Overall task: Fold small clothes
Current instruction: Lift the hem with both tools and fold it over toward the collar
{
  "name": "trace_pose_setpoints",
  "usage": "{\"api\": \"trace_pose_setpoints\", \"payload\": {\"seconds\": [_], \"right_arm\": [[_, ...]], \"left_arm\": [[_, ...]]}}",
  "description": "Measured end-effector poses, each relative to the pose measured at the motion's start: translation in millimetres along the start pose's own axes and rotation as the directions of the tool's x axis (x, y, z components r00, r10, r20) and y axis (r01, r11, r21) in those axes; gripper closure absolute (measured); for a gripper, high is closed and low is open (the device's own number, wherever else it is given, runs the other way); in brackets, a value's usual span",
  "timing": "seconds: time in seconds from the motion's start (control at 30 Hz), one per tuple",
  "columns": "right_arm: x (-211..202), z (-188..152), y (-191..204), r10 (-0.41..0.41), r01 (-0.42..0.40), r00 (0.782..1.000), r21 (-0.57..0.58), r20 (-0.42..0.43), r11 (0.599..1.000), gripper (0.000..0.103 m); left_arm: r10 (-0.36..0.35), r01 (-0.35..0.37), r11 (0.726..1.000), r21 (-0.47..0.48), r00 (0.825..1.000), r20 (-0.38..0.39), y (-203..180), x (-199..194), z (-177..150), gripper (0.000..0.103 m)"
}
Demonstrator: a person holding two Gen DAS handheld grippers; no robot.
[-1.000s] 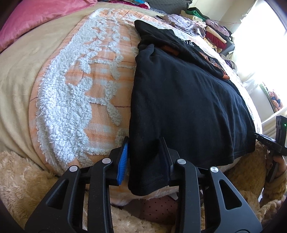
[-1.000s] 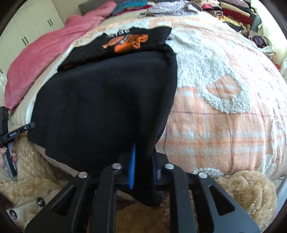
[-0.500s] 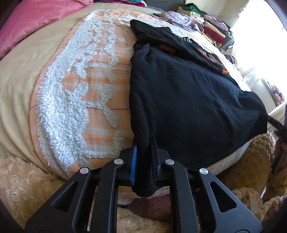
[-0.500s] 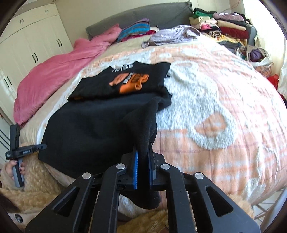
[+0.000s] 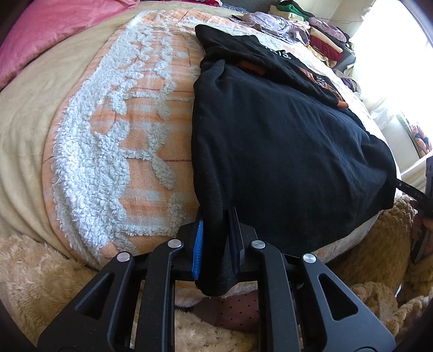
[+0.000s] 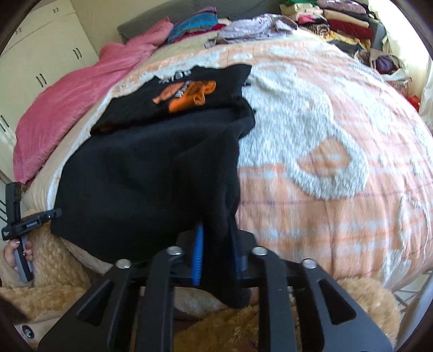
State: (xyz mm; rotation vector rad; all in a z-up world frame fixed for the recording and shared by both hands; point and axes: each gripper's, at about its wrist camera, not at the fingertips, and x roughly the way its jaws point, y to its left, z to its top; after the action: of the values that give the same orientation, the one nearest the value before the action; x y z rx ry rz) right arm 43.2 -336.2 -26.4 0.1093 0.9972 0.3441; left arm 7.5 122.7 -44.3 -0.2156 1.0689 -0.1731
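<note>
A black T-shirt [image 5: 284, 140] with an orange print [image 6: 189, 93] lies on the orange-and-white tufted bedspread [image 5: 116, 130], its hem end hanging over the bed's near edge. My left gripper [image 5: 216, 241] is shut on the shirt's left hem corner. My right gripper [image 6: 216, 249] is shut on the right hem corner and holds it lifted above the bed. The shirt [image 6: 151, 173] sags between the two grips. The left gripper's handle [image 6: 19, 216] shows at the left of the right wrist view.
A pink quilt [image 6: 67, 108] lies along the left side of the bed. Piles of clothes [image 6: 333, 21] sit at the head and far right. A fluffy tan fabric [image 5: 46, 281] lies below the bed's near edge. White wardrobes [image 6: 40, 51] stand at the left.
My left gripper has closed on the left hem corner. My right gripper has lifted its corner up, raising that side of the shirt off the bedspread.
</note>
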Motion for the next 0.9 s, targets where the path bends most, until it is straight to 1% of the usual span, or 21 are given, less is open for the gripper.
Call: {"api": "trace_pose_setpoints", "payload": {"seconds": [0.03, 0.07, 0.2, 0.23, 0.27, 0.3, 0.37, 0.43, 0.5, 0.53, 0.57, 0.63, 0.77, 0.83, 0.9], "right_arm": [[2, -2, 2, 0.004, -0.004, 1.000, -0.007, -0.019, 1.000, 0.066], [4, -4, 6, 0.005, -0.005, 1.000, -0.022, -0.031, 1.000, 0.063], [11, -10, 17, -0.022, 0.017, 0.998, -0.084, -0.066, 0.996, 0.063], [11, -11, 19, -0.024, 0.017, 0.997, -0.094, -0.070, 0.995, 0.064], [11, -12, 19, -0.024, 0.017, 0.997, -0.099, -0.069, 0.995, 0.068], [10, -14, 20, -0.021, 0.013, 0.997, -0.107, -0.070, 0.994, 0.072], [10, -17, 22, -0.024, 0.015, 0.997, -0.123, -0.072, 0.992, 0.082], [8, -20, 23, -0.021, 0.011, 0.997, -0.135, -0.070, 0.991, 0.087], [6, -22, 23, -0.017, 0.008, 0.998, -0.138, -0.064, 0.990, 0.090], [5, -22, 23, -0.015, 0.007, 0.998, -0.134, -0.061, 0.991, 0.093], [3, -23, 21, -0.010, 0.003, 0.998, -0.124, -0.055, 0.992, 0.094], [-1, -23, 17, 0.008, -0.012, 0.999, -0.100, -0.037, 0.995, 0.094], [-14, -24, 7, 0.050, -0.049, 0.999, -0.051, 0.020, 0.998, 0.095], [-20, -24, 4, 0.044, -0.042, 0.998, -0.043, 0.042, 0.998, 0.095], [-25, -23, 0, 0.047, -0.045, 0.997, -0.026, 0.065, 0.999, 0.095]], "left_arm": [[0.002, -0.002, 1.000, 0.001, 1.000, 0.002, -1, 0, 0, 0.097], [-0.001, 0.001, 1.000, 0.002, 1.000, 0.007, -2, -1, 0, 0.098], [-0.022, 0.022, 1.000, -0.002, 1.000, 0.017, -4, -6, -1, 0.099], [-0.035, 0.035, 0.999, -0.004, 0.999, 0.015, -4, -6, -1, 0.099], [-0.043, 0.043, 0.999, -0.002, 0.999, 0.006, -4, -5, -2, 0.099], [-0.034, 0.034, 0.999, -0.003, 0.999, 0.001, -4, -4, -3, 0.097], [-0.037, 0.037, 0.999, -0.008, 0.999, -0.018, -3, 1, -5, 0.088], [-0.054, 0.053, 0.998, -0.017, 0.998, -0.030, -2, 4, -8, 0.087], [-0.049, 0.049, 0.999, -0.012, 0.998, -0.028, -3, 5, -9, 0.087], [-0.047, 0.047, 0.999, -0.015, 0.999, -0.026, -3, 4, -9, 0.091], [-0.039, 0.038, 0.999, -0.015, 0.999, -0.021, -3, 3, -9, 0.098], [-0.045, 0.045, 0.999, -0.019, 0.999, -0.013, -3, 0, -8, 0.100], [-0.072, 0.072, 0.997, -0.018, 0.997, 0.032, -1, -18, -7, 0.100], [-0.100, 0.102, 0.994, -0.029, 0.993, 0.062, 2, -30, -3, 0.100], [-0.110, 0.113, 0.993, -0.030, 0.990, 0.087, 3, -38, 2, 0.100]]}}
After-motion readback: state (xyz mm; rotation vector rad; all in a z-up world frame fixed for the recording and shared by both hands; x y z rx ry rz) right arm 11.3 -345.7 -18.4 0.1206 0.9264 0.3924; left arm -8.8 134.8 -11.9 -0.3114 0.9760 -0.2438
